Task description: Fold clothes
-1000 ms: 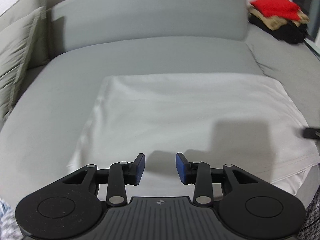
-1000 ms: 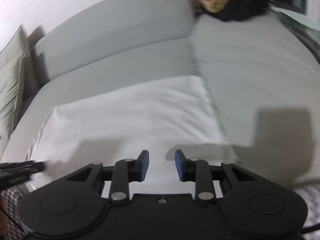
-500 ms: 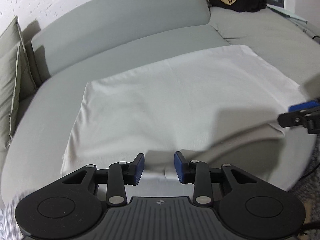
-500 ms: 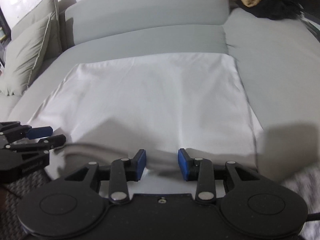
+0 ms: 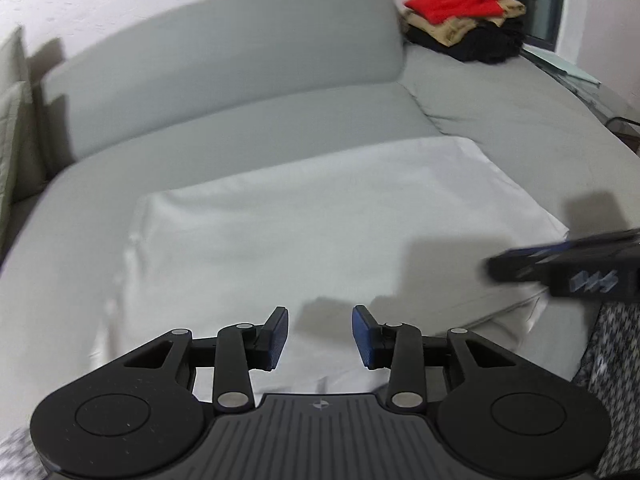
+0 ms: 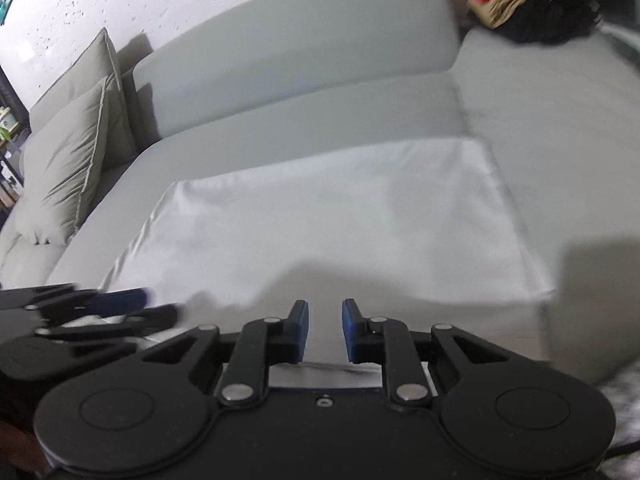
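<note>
A white garment (image 5: 320, 232) lies spread flat on the grey sofa seat (image 5: 248, 128), folded into a broad rectangle; it fills the middle of the right wrist view too (image 6: 340, 216). My left gripper (image 5: 319, 338) hovers open over the garment's near edge, nothing between its blue pads. My right gripper (image 6: 325, 330) is open with a narrower gap, above the near hem. From the left wrist view the right gripper (image 5: 560, 264) shows blurred at the garment's right edge. The left gripper (image 6: 92, 312) appears blurred at the lower left of the right wrist view.
A pile of red, tan and black clothes (image 5: 464, 20) sits on the sofa's far right corner. Grey cushions (image 6: 68, 160) lean at the left end. The backrest (image 5: 224, 80) runs behind the garment. Patterned floor covering (image 5: 616, 368) shows at the lower right.
Both grippers have shifted over the garment's near edge, the views swinging and blurring. The right gripper now sits closer to the garment's right edge. The garment lies as before.
</note>
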A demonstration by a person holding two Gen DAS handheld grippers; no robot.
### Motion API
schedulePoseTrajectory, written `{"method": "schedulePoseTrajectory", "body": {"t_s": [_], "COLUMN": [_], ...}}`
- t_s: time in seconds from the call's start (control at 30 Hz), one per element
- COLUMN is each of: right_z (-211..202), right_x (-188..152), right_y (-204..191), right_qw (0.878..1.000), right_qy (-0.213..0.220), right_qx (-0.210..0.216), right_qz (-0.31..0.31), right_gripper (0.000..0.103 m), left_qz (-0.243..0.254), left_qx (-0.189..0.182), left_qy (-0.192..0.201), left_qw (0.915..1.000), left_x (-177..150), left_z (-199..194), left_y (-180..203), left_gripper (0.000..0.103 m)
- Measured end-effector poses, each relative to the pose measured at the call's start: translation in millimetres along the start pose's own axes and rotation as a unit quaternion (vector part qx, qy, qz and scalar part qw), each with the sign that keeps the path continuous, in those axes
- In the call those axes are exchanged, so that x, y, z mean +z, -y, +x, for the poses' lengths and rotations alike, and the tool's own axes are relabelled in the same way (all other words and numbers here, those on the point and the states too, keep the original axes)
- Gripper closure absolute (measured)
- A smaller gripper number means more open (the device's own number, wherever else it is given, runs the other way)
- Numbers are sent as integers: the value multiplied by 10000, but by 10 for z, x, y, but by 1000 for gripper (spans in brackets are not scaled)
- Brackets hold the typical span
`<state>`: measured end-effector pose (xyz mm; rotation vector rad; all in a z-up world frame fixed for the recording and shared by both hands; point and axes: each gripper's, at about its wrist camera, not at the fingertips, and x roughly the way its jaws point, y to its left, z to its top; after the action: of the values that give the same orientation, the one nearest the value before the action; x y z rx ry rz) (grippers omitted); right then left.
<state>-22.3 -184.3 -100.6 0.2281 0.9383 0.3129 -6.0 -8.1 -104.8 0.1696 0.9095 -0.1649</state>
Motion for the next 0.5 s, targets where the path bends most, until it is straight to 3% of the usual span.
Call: {"method": "schedulePoseTrajectory", "body": {"t_s": [0.03, 0.1, 0.23, 0.33, 0.43, 0.5], "right_z": [76, 158, -115, -307, -488, -559], "right_x": [-7, -71, -238, -336, -395, -407], "right_y": [-10, -15, 56, 282, 541, 714], "right_qw": [9999, 9995, 9992, 9958, 9877, 9757], "right_qy": [-110, -250, -357, -410, -65, 227], "right_qx": [13, -69, -110, 141, 379, 543], "right_qz": [69, 156, 150, 807, 1513, 2113], "right_gripper": [83, 84, 83, 72, 64, 59], "left_qz": [59, 235, 61, -111, -365, -459], "left_qx": [62, 316, 301, 286, 349, 384], "left_qy": [-174, -129, -309, -412, -416, -404], "left_qw": [9998, 9991, 9990, 9987, 9979, 9974], "left_x": [-32, -118, -267, -369, -383, -377], "left_z": [80, 44, -152, -281, -333, -356], "left_y": [45, 121, 44, -30, -117, -145], "left_gripper": [67, 67, 66, 65, 64, 64]}}
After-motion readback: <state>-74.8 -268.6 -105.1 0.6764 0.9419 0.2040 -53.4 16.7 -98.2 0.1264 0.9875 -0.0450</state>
